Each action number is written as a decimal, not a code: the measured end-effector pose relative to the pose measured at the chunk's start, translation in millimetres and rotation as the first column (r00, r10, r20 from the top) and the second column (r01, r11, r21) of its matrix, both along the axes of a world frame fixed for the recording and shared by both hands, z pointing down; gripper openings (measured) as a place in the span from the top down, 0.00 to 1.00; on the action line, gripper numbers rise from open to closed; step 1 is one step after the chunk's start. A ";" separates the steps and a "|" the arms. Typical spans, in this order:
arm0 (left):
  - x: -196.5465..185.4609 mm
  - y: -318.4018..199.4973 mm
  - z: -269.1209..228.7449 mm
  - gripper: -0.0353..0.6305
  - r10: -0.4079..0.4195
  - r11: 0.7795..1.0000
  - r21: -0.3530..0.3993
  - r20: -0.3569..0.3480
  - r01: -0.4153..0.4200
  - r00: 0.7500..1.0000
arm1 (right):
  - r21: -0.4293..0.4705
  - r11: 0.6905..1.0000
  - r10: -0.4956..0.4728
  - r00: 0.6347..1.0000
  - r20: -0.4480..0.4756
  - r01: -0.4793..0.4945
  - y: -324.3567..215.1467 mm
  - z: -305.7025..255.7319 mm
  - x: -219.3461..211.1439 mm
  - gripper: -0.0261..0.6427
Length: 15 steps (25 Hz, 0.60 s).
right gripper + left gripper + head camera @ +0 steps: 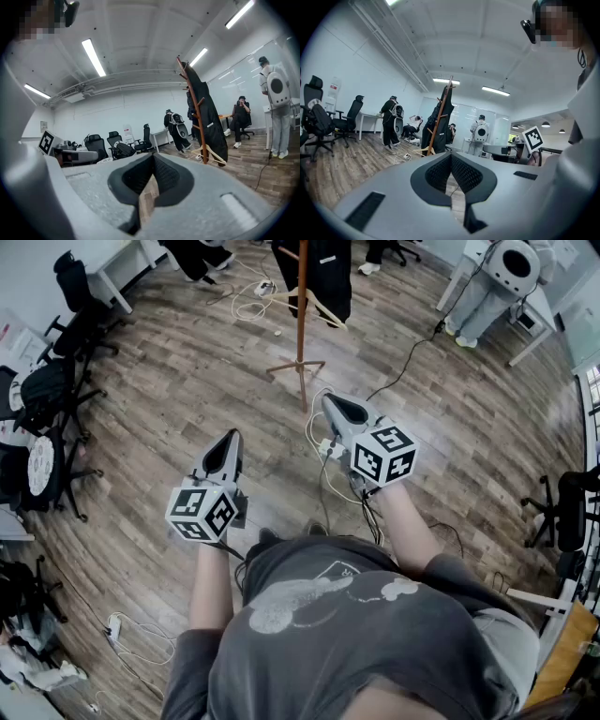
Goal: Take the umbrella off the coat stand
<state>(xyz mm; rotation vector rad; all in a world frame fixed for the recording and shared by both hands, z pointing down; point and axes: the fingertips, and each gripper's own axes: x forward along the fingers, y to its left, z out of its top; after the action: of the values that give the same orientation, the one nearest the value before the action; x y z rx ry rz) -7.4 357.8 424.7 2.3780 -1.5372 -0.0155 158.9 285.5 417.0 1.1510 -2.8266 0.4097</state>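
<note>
The coat stand (301,324) rises from the wood floor (187,381) at twelve o'clock in the head view, well apart from both grippers. A dark drape (330,268) hangs at its one o'clock; whether that is the umbrella I cannot tell. Likely because nothing is within reach, the left gripper (231,437) and right gripper (331,405) are clenched and empty. The forearms are held out side by side, pointing almost level toward the stand.

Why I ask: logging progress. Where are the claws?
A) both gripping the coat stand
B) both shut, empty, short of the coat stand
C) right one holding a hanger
B: left claw and right claw are shut on nothing, floor between them and the coat stand.
</note>
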 end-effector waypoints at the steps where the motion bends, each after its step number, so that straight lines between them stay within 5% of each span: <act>1: 0.8 0.1 0.7 0.94 -0.003 1.000 -0.002 -0.004 0.003 1.000 | 0.000 1.000 0.001 1.000 0.002 -0.001 -0.7 0.4 0.7 0.97; 15: 5.5 0.7 5.8 0.94 -0.007 1.000 -0.026 -0.002 0.007 1.000 | 0.010 0.998 -0.067 0.997 -0.036 0.068 3.7 4.5 -6.0 0.97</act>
<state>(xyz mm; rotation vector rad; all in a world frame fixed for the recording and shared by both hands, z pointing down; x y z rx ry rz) -1.9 358.5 430.5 2.3515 -1.5351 0.0005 152.9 289.2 421.5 1.0503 -2.8310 0.3655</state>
